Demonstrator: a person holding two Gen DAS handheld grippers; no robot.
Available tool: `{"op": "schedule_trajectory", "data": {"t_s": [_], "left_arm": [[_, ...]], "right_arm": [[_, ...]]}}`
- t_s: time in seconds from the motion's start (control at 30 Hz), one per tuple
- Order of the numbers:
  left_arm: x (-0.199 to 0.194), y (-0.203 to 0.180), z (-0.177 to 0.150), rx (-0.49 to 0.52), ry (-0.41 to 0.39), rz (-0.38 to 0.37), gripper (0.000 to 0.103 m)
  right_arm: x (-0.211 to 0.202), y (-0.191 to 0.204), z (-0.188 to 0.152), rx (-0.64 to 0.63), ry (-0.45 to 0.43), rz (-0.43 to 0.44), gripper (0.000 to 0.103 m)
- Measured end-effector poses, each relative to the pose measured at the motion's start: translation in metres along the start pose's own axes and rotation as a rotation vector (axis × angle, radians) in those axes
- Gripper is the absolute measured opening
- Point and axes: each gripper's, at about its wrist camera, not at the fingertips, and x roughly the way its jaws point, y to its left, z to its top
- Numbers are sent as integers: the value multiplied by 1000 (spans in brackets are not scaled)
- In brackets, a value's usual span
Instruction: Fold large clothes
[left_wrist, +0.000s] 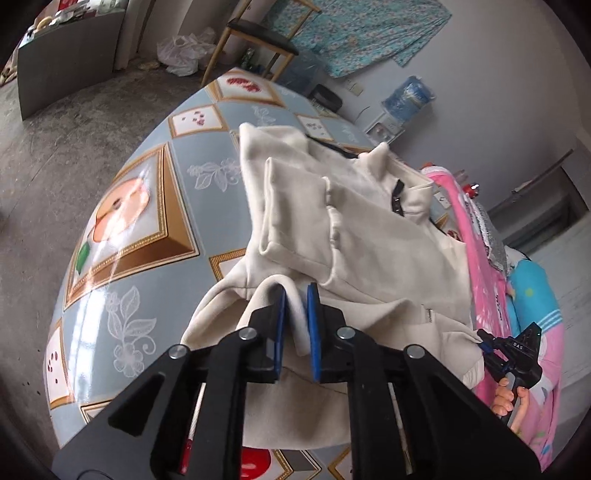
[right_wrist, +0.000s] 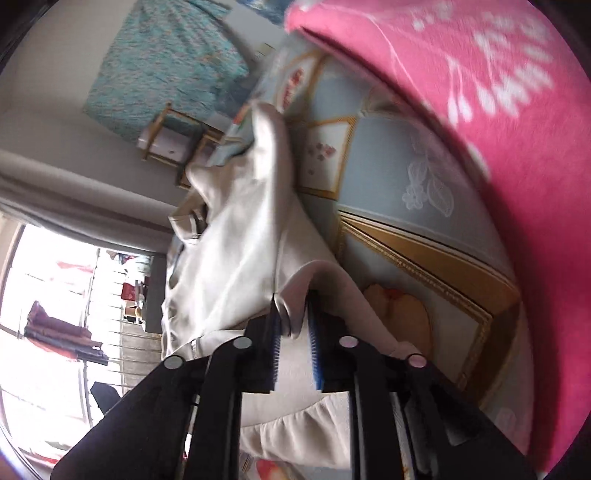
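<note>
Closest to us in the left wrist view, our left claw (left_wrist: 295, 295) has its blue pads (left_wrist: 313, 325) drawn near together with a fold of the cream fleece jacket (left_wrist: 369, 251) pinched between them — the cloth rises in a ridge right through the narrow gap. In the right wrist view our right claw (right_wrist: 293, 306) does the same at another edge of the jacket (right_wrist: 236, 258): the hem bunches between its two blue pads (right_wrist: 316, 350), which stand close on either side of it, and the fabric is lifted off the surface there.

Seen from the left, the right claw (left_wrist: 487, 341) shows at the jacket's right edge, with the fingers of a hand (left_wrist: 509, 400) wrapped round its handle.

Beyond the claws the jacket lies rumpled across the counter (left_wrist: 147, 206), which wears a glossy blue cloth with gold-framed fruit pictures. One sleeve (left_wrist: 291, 214) is folded over the body, the cuff toward the left, and the collar with its dark zipper pull (left_wrist: 397, 199) stands up near the far right side.

To the right of the jacket we see a pink garment (left_wrist: 491, 280) with white print — it fills the upper right of the right wrist view (right_wrist: 461, 92) too.

Farther off stand a wooden chair (left_wrist: 258, 40), a white plastic bag (left_wrist: 184, 51) on the concrete floor, and a turquoise patterned cloth (left_wrist: 362, 33) hanging on the wall.
</note>
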Motion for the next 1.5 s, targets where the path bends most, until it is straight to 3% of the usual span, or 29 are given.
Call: {"op": "schedule_trajectory", "data": {"t_s": [0.03,0.07,0.1,0.13,0.2,0.33,0.53,0.73,0.9,1.0,1.27,1.37,1.43,1.5], "left_arm": [[-2,2,-1,-8,0,-10,14],[-6,4,-3,-10,-12,-18,23],[-15,5,-4,-3,-52,-3,38],[-24,7,-4,7,-93,14,44],[-47,12,-4,20,-162,18,46],[-70,20,-8,14,-156,40,46],[-69,18,-69,28,8,-19,53],[-48,25,-110,-17,80,-51,59],[-36,44,-98,-130,23,-86,61],[-32,49,-87,-154,3,-96,62],[-25,45,-78,-204,-32,-130,66],[-22,43,-75,-205,-49,-124,66],[-19,41,-72,-203,-63,-105,63],[-15,34,-69,-184,-74,-51,51]], "right_arm": [[2,-2,1,12,5,14,18],[0,-2,0,12,3,38,20],[-5,-1,0,7,-5,70,29],[-12,-1,-1,1,-23,97,47],[-26,-1,-2,-5,-67,137,61],[-49,-2,-6,-7,-91,155,61],[-67,-3,-57,-51,-18,115,61],[-70,-21,-104,-43,2,-5,61],[-63,-26,-111,-41,-20,-40,61],[-60,-29,-105,-29,-54,-59,61],[-46,-37,-84,82,-160,-11,61],[-39,-35,-78,97,-188,-17,55],[-37,-35,-75,115,-212,-21,50],[-34,-34,-76,126,-239,-35,46]]}}
